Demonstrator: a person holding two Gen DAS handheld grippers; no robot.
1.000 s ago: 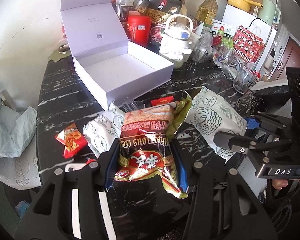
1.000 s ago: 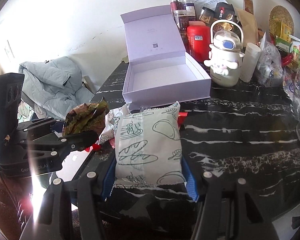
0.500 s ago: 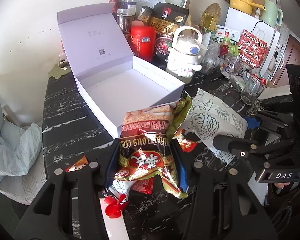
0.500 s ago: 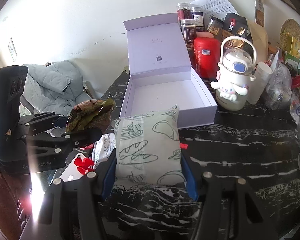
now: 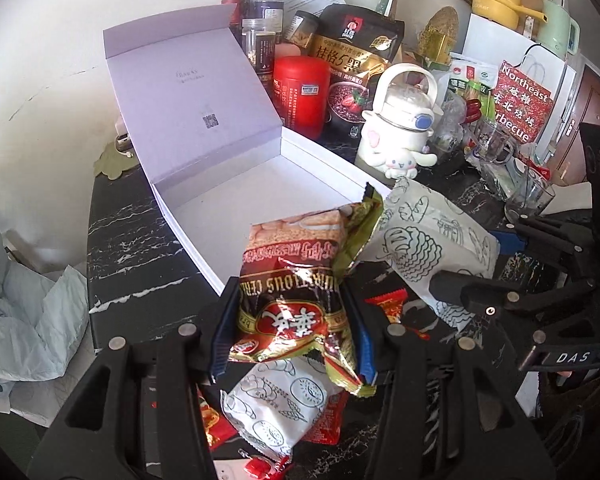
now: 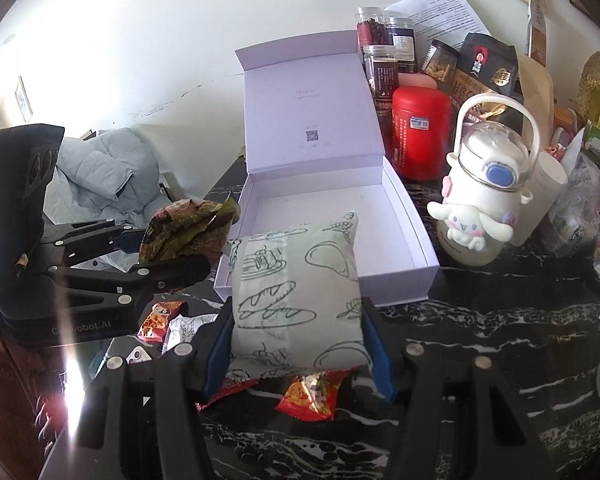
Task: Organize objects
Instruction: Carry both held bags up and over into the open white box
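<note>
Between the left claw (image 5: 290,330) pads, pinched: "NUTRITIOUS CEREAL" packet (image 5: 292,292); bread-print pouch (image 6: 298,292) in right claw (image 6: 298,352).

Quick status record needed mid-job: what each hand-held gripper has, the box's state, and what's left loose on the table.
left hand-held gripper: shut on red-and-gold crinkly cereal packet
right hand-held gripper: shut on pale green bread-print packet
lavender cardboard box: lid open, inside looks empty
both packets: held above the table near the box's front edge, not yet inside
loose on black marble table: small red snack sachets, another bread-print packet
</note>
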